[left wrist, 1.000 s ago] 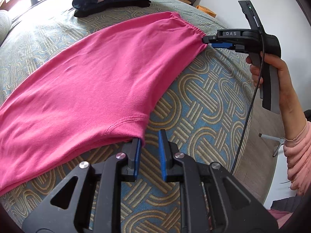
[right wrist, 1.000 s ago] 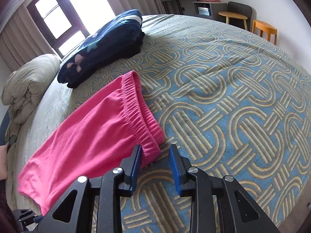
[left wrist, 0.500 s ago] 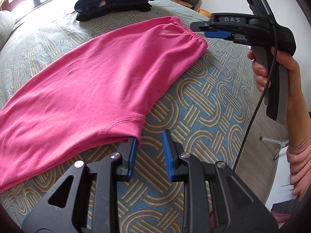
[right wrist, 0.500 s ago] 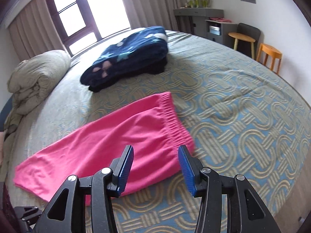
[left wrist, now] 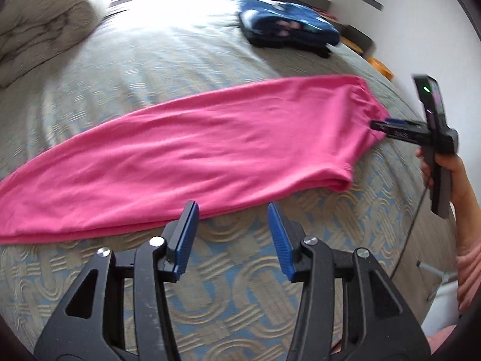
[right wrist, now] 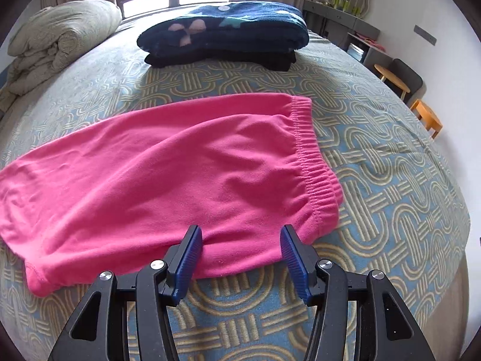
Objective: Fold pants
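Pink pants (left wrist: 195, 153) lie flat and folded lengthwise on the patterned bedspread, legs running left, elastic waistband (right wrist: 312, 156) at the right. My left gripper (left wrist: 233, 210) hovers just in front of the near edge of the legs; its jaws are opening and nothing is between them. My right gripper (right wrist: 240, 234) hangs over the near edge by the waistband, its jaws also opening, with pink cloth showing in the gap below but not pinched. In the left wrist view the right gripper (left wrist: 387, 124) is seen at the waistband corner, held by a hand (left wrist: 451, 171).
A folded dark blue patterned garment stack (right wrist: 225, 36) rests at the far side of the bed. A rolled beige duvet (right wrist: 60, 36) lies far left. The bed edge (right wrist: 451, 240) drops off on the right, with chairs and an orange stool (right wrist: 427, 117) beyond.
Both grippers have let go of the pants and opened wider. The left one has swung left along the near edge; the right one has backed off the waistband corner and rolled.
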A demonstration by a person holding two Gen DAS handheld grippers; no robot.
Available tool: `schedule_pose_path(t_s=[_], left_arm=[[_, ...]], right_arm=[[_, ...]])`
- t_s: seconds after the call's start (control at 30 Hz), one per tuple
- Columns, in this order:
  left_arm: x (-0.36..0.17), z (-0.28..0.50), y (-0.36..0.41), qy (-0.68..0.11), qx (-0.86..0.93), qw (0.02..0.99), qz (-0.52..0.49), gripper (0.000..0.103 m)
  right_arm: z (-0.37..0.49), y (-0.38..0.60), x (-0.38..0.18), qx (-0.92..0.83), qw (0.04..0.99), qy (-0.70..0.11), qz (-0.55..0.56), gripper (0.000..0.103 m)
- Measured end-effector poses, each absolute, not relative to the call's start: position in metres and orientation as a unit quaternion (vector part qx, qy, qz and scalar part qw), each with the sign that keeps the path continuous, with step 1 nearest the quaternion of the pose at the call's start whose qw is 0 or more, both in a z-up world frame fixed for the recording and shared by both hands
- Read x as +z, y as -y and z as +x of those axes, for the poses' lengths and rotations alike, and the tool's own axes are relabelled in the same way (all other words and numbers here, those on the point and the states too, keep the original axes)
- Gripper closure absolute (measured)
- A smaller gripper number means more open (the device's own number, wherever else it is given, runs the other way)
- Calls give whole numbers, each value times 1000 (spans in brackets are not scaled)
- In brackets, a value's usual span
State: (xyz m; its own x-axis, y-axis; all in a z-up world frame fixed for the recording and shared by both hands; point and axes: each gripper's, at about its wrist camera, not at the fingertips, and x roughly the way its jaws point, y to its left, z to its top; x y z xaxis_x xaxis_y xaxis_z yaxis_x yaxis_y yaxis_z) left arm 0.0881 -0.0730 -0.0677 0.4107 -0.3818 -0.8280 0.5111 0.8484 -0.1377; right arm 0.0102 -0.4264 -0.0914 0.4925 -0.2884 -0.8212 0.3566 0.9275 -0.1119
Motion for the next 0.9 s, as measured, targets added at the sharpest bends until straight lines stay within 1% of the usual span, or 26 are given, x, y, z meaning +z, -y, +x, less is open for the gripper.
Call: schedule_pose_path(t_s=[0.2,0.43,0.63,0.83,0.9], left_arm=[[-70,124,-80,-458,-95,883,-43,53],[-94,143,-200,-455,23,882,-118,53],[-105,155,-244,-439,32,883,-162,53],[-116,167,-267,-439,7,875,-202,53],[-120,168,-277,-436,-10,872,-221,53]], right_arm=[[34,363,-61,-116,884,-454,7,48],[85,244,-57,15,884,-466,-29,48],[138,128,-57,126,869,-473,-74,48],[201,2,-65,206,836,-477,-174,48],[221,-38,-71,240,820,-484,-188,48]])
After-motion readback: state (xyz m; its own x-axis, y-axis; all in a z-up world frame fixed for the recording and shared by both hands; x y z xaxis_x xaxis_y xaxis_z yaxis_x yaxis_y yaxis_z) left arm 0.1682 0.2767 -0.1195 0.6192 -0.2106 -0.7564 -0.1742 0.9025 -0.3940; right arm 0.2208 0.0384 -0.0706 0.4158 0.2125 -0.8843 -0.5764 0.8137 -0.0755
